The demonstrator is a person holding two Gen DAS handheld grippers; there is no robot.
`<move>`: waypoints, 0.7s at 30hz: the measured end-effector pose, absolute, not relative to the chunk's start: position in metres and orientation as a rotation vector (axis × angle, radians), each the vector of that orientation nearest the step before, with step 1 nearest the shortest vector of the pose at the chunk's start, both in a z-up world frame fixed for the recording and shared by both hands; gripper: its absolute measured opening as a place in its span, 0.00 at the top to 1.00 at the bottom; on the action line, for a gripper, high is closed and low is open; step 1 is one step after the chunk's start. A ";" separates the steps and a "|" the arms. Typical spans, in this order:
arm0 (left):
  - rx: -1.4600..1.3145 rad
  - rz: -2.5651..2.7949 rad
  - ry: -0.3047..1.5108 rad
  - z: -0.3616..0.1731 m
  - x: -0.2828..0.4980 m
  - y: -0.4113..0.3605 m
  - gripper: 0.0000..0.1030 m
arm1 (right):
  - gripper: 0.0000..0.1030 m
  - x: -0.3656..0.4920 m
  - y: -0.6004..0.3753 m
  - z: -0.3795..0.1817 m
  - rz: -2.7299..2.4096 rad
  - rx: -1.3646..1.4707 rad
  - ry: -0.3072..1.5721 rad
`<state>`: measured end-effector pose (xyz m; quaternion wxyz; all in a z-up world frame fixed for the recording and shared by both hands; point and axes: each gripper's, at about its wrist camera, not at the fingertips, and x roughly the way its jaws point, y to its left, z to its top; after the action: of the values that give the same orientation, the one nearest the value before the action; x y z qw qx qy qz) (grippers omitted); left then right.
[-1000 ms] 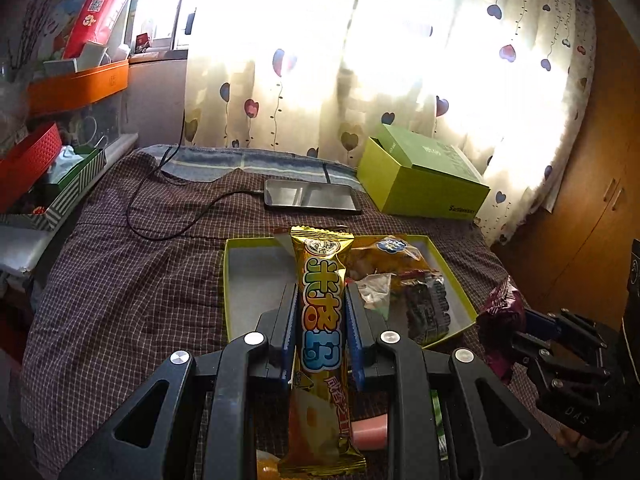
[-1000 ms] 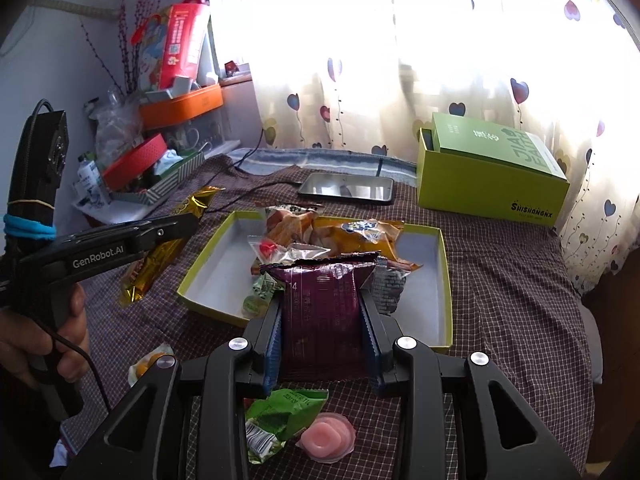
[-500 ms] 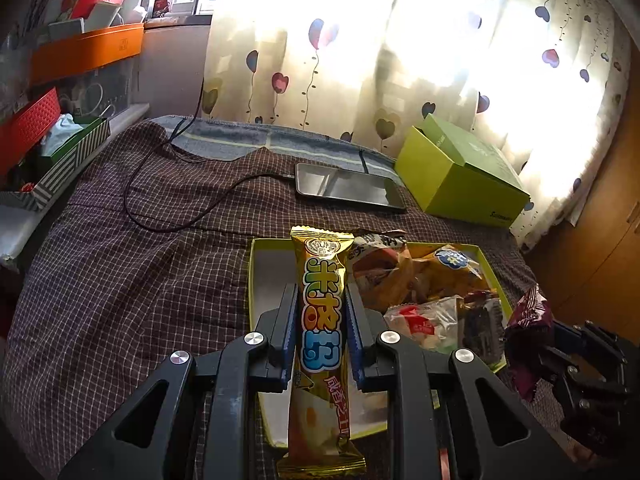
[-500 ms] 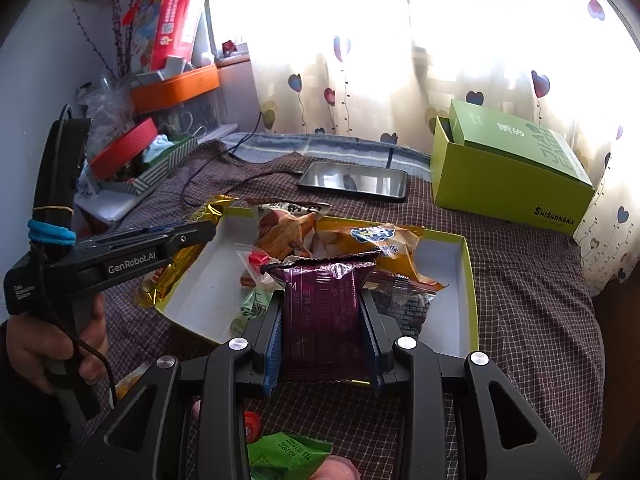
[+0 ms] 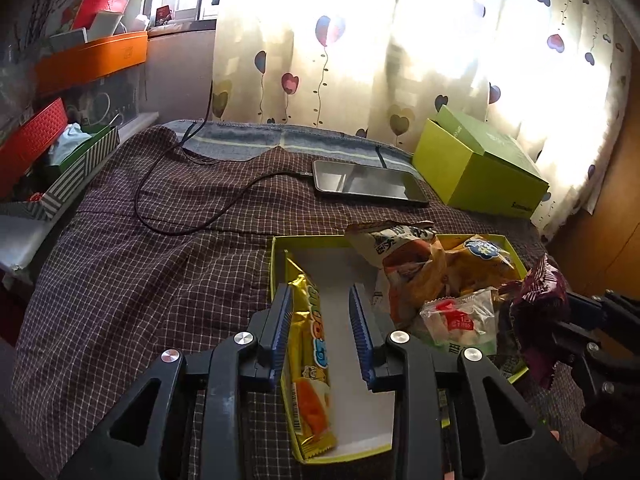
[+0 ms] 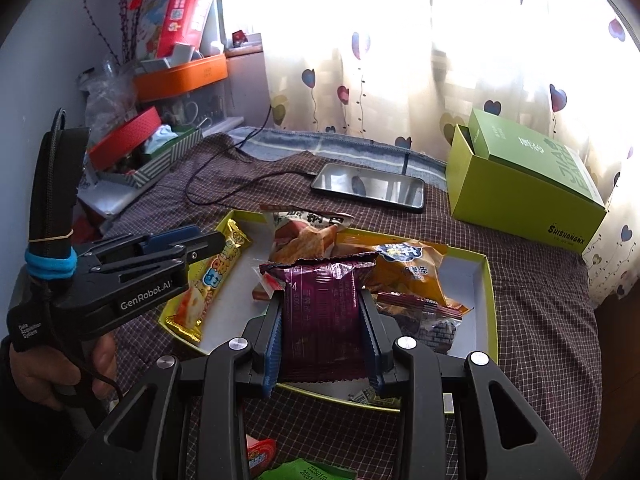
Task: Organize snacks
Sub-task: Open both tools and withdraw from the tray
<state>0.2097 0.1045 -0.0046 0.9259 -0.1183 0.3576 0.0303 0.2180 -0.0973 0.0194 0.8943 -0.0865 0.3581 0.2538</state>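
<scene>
A shallow yellow-green tray lies on the checked cloth and holds several snack packets. My left gripper is open above the tray's left side. A long yellow snack bar lies in the tray along its left wall, between the open fingers. My right gripper is shut on a dark purple snack packet and holds it over the tray's near edge. That packet also shows in the left wrist view. An orange chip bag lies in the tray behind it.
A phone on a black cable and a green box lie beyond the tray. Cluttered boxes stand at the left. A green packet and a red-topped cup lie on the cloth in front of the tray.
My left gripper has opened and let go of the yellow bar, which now lies in the tray. My right gripper has moved forward over the tray with the purple packet.
</scene>
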 end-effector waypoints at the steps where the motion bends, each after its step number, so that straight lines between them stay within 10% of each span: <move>1: -0.242 0.064 0.725 -0.003 0.209 0.106 0.66 | 0.68 0.218 -0.095 0.020 0.529 -0.182 0.742; 21: -0.356 0.107 0.669 -0.001 0.176 0.158 0.63 | 0.66 0.230 -0.031 0.004 0.617 -0.177 0.813</move>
<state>0.1759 0.1575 -0.0011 0.9277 -0.1737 0.3263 0.0521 0.2296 -0.0311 0.0043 0.8687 -0.0846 0.3887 0.2951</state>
